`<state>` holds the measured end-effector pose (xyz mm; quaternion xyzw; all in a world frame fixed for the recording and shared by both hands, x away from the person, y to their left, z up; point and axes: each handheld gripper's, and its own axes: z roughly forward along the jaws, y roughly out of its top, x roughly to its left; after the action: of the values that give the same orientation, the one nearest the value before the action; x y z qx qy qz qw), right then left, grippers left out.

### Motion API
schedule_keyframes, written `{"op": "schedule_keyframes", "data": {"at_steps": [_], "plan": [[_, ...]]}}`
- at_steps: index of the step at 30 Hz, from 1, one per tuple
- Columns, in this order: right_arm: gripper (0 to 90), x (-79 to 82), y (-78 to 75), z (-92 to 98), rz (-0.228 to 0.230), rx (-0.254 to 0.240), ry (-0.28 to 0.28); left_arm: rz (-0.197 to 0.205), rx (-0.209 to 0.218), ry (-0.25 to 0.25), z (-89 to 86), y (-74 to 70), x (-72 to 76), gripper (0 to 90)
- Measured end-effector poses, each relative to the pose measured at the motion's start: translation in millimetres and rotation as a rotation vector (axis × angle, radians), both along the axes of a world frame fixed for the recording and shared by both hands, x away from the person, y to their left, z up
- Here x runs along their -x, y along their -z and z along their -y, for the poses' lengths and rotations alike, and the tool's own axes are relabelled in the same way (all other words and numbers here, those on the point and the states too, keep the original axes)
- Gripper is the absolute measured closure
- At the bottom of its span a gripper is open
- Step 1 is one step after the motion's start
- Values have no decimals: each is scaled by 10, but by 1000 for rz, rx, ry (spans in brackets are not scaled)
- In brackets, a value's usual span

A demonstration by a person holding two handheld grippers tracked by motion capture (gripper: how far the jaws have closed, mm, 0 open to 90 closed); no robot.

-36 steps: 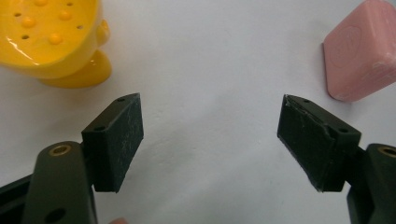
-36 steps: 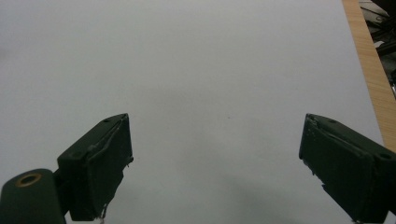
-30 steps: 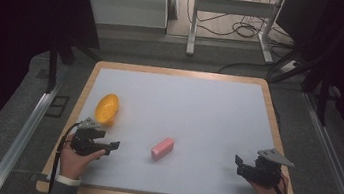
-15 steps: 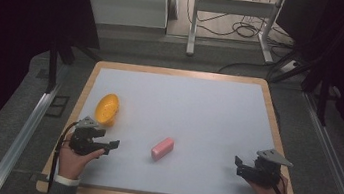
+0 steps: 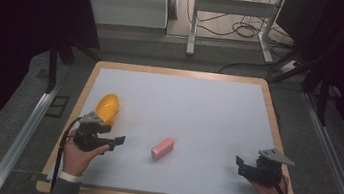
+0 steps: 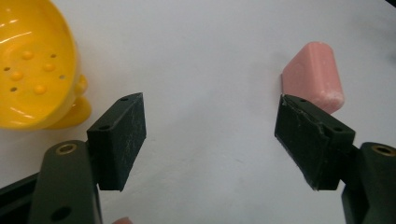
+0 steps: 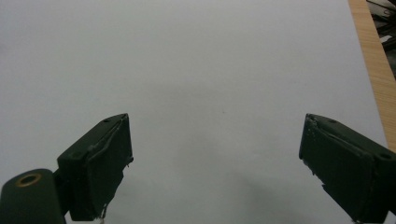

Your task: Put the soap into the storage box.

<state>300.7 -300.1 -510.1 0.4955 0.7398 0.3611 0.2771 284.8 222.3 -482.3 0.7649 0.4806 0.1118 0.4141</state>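
Viewing from above: left gripper (image 5: 116, 140) and right gripper (image 5: 240, 165) rest on the white surface (image 5: 198, 110), pink soap (image 5: 162, 147) ahead of the left jaws. Left gripper view: jaws spread, empty; soap (image 6: 312, 76) beyond one jaw, yellow dish (image 6: 35, 65) beside the other; an off-centre closure could nudge the soap away. Right gripper view: jaws parted over bare surface. A dark room surrounds.

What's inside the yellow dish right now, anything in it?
The yellow dish holds nothing that shows: just raised bumps and small drain holes on its floor. Its far part is cut off in the left gripper view, and the table beneath it is hidden.
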Motion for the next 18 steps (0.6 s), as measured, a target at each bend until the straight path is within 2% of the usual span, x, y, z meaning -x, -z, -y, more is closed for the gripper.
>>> {"op": "schedule_keyframes", "data": {"at_steps": [8,18], "plan": [[91,2,11,24,-5,10,11,2,7,36,116,-141,-58,253],[91,25,-24,56,6,-3,20,5,-53,90,334,-242,-104,258]]}}
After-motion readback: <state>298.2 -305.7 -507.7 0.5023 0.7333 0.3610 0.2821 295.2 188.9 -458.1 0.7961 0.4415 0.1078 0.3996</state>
